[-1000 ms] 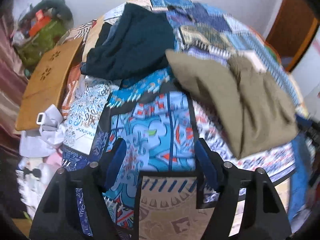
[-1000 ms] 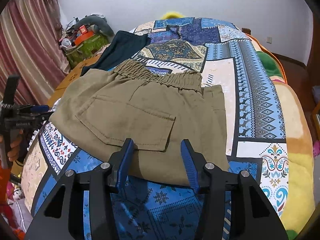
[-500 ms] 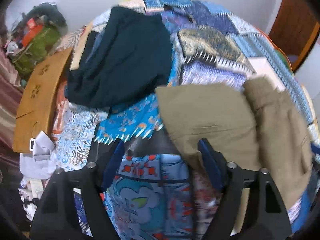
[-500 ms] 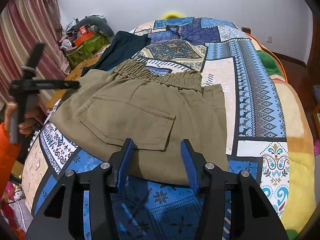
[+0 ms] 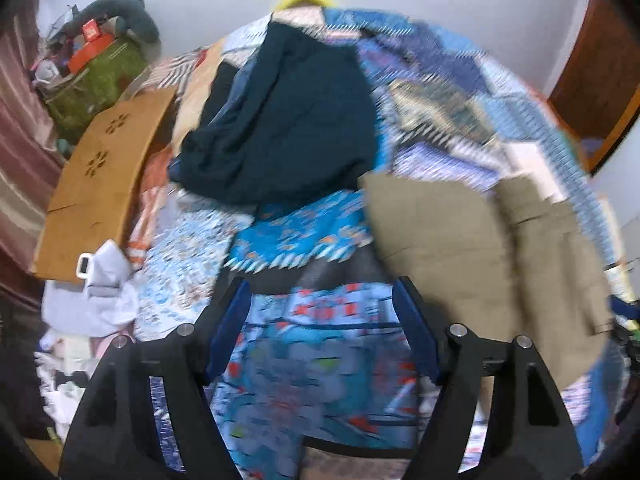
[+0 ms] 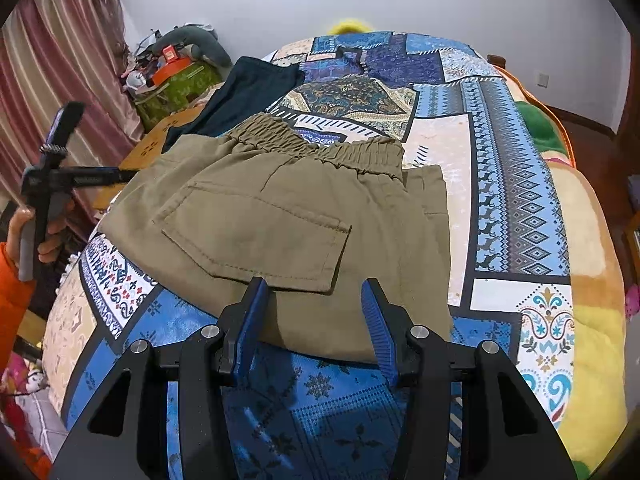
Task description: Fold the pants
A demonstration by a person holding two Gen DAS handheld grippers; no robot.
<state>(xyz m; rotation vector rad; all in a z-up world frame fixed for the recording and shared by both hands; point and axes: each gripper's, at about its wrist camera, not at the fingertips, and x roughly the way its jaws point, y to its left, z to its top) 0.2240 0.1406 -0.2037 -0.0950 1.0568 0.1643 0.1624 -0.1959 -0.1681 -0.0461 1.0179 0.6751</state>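
Looking along the left tongs (image 5: pixel 320 316), the view is blurred; the jaws stand spread with only patterned bedspread (image 5: pixel 320 360) between them, and they have just been closing a little. The folded olive pants (image 5: pixel 472 248) lie on the bed, right of the tongs and apart from them, with a dark garment (image 5: pixel 288 128) beyond

From the right wrist, the pants (image 6: pixel 280 216) lie flat, elastic waistband at the far end, fold edge nearest, back pocket up. The right tongs (image 6: pixel 314 316) are tilted down over that near edge, jaws parted, pinching nothing. Left of the pants, a hand (image 6: pixel 44 232) in an orange sleeve holds the left tongs (image 6: pixel 64 152) raised
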